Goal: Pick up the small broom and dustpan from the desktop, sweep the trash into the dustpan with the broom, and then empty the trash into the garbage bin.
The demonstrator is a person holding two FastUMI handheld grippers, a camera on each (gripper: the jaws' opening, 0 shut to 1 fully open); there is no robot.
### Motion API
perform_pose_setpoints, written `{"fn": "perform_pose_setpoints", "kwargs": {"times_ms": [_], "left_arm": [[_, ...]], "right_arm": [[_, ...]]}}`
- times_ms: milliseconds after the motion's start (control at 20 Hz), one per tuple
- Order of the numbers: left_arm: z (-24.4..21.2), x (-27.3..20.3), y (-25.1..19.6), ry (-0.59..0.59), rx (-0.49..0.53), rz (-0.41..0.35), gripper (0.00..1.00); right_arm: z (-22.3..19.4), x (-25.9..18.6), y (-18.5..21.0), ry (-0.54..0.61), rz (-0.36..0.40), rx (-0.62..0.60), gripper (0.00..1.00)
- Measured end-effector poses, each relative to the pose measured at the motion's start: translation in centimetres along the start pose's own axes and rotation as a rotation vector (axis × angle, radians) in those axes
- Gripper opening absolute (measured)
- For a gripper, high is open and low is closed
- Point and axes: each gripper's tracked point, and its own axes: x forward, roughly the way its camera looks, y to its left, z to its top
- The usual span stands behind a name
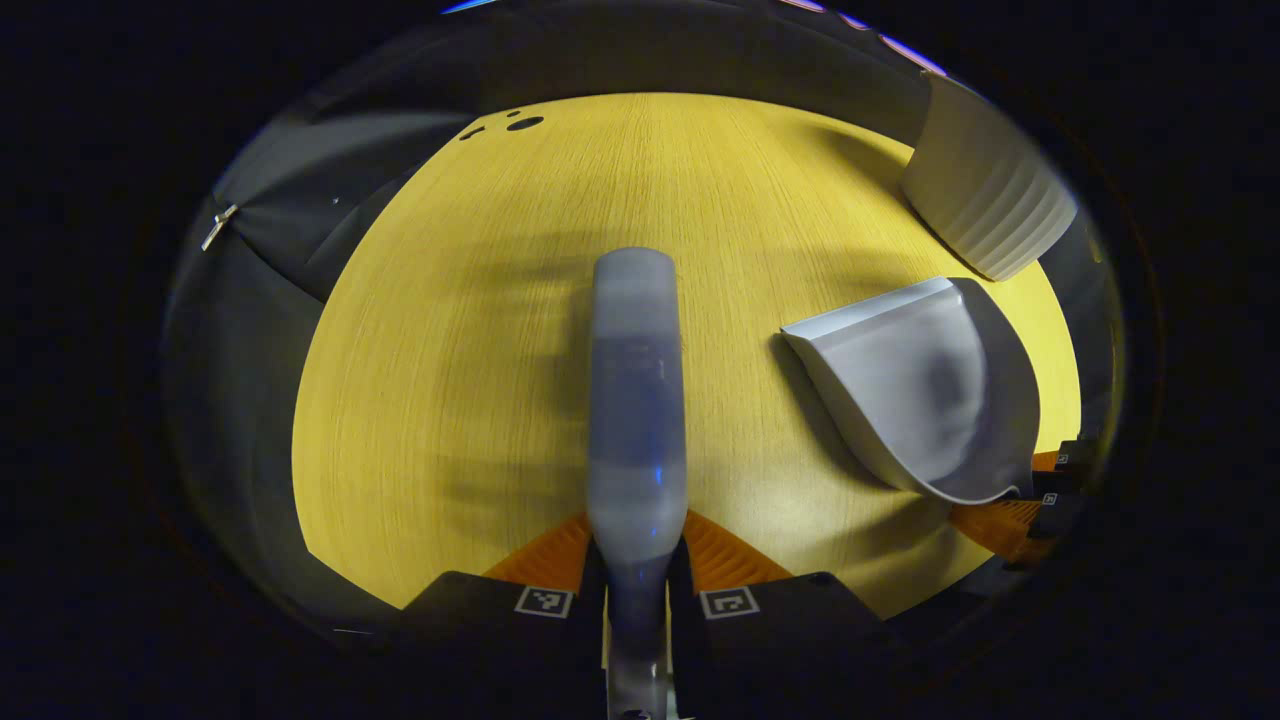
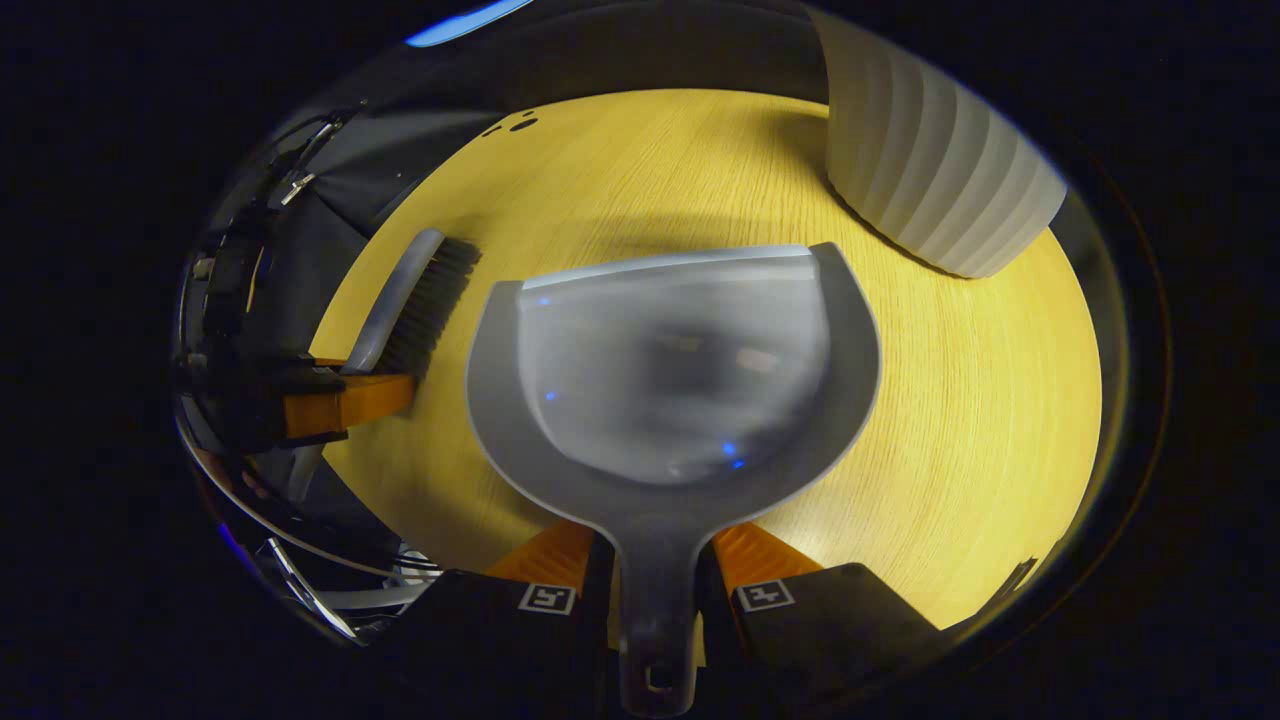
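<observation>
Yellow wooden desktop (image 2: 960, 400): left gripper (image 1: 637, 580) clenches the broom (image 1: 637, 400) handle, right gripper (image 2: 655, 585) grips the dustpan (image 2: 670, 370) handle, both tools poised for sweeping, ribbed garbage bin (image 2: 930, 170) waiting at the far right

Each gripper has two fingers with ridged pads and a dark block behind each one. Every block carries a small white square tag with a black pattern. The left gripper (image 1: 637, 560) and right gripper (image 2: 655, 565) look alike.
</observation>
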Motion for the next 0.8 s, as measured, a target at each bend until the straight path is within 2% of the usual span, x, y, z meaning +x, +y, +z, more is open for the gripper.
{"fn": "perform_pose_setpoints", "kwargs": {"times_ms": [50, 100, 150, 200, 250, 300, 350, 500, 600, 700, 800], "left_arm": [[0.0, -0.3, 0.1, -0.012, 0.004, 0.004, 0.33], [0.3, -0.6, -0.1, -0.027, 0.008, 0.001, 0.35], [0.4, -1.3, 0.0, -0.046, 0.01, 0.005, 0.38], [0.7, -1.8, 0.1, -0.064, 0.009, 0.01, 0.53], [0.8, -2.6, -0.1, -0.084, -0.001, 0.009, 0.69], [1.2, -3.8, 0.1, -0.113, -0.019, 0.022, 0.84], [1.2, -4.6, 0.2, -0.142, -0.043, 0.028, 1.0], [2.4, -8.7, -0.1, -0.268, -0.099, 0.013, 0.98], [3.3, -12.3, -0.7, -0.371, -0.111, -0.014, 0.98], [4.0, -16.1, -0.3, -0.484, -0.105, 0.014, 0.98], [4.7, -20.1, 0.0, -0.615, -0.096, 0.049, 0.98]], "right_arm": [[0.1, -0.2, 0.3, -0.005, 0.011, 0.001, 0.39], [0.1, -0.3, 0.6, -0.015, 0.013, -0.003, 0.54], [0.3, -0.7, 0.7, -0.03, 0.017, -0.011, 0.62], [0.5, -1.4, 1.0, -0.053, 0.011, -0.028, 0.77], [0.8, -2.2, 0.7, -0.087, -0.016, -0.049, 0.97], [1.2, -2.7, 0.7, -0.122, -0.033, -0.067, 0.87], [1.5, -4.0, 0.9, -0.157, -0.036, -0.077, 0.99], [3.2, -7.8, 2.4, -0.285, -0.023, -0.086, 0.99], [5.0, -11.3, 2.7, -0.407, -0.054, -0.14, 1.0], [7.0, -15.2, 3.8, -0.541, -0.052, -0.172, 0.99], [8.1, -18.3, 5.4, -0.665, -0.016, -0.183, 1.0]]}}
